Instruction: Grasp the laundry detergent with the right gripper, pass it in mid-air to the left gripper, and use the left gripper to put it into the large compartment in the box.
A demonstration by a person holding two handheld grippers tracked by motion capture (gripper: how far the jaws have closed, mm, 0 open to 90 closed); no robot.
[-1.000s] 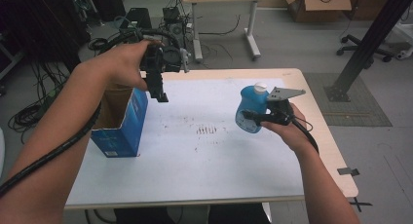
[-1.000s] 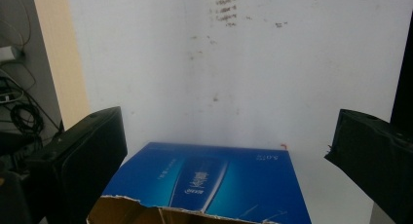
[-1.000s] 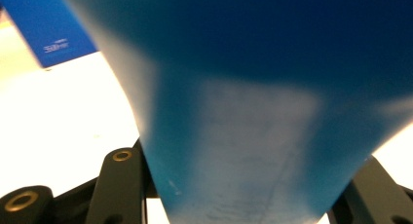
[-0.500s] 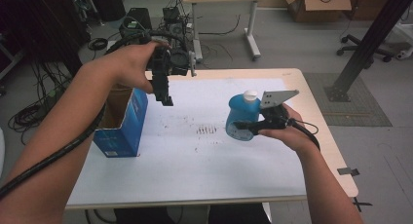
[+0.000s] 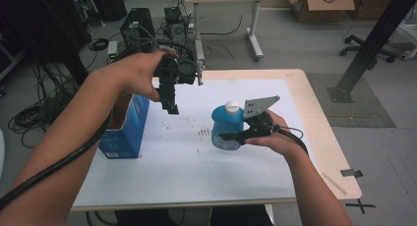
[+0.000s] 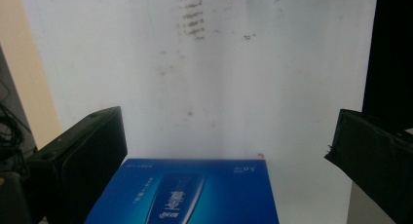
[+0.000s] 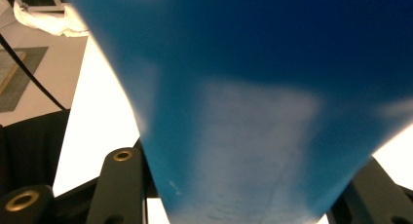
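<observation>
A blue bottle (image 5: pixel 223 122) with a white cap hangs just above the middle of the white table top, and my right gripper (image 5: pixel 224 133) is shut on its lower body. In the right gripper view the bottle (image 7: pixel 253 87) looms close between the two black jaws of the right gripper (image 7: pixel 246 187). My left gripper (image 5: pixel 171 105) hangs in the air, pointing down, to the right of an open-topped blue box (image 5: pixel 123 132). The left gripper (image 6: pixel 229 141) is open, with nothing between its jaws. Below it lies the printed side of the box (image 6: pixel 195 192).
The white sheet (image 5: pixel 196 172) covers most of the wooden table (image 5: pixel 319 123). Small dark marks (image 5: pixel 201 131) lie on it just left of the bottle. The blue box stands at the table's left edge. Cables, equipment and another desk stand on the floor behind.
My right gripper has carried the bottle left and a little nearer, toward the table's middle. My left gripper has drifted slightly right and down, still open.
</observation>
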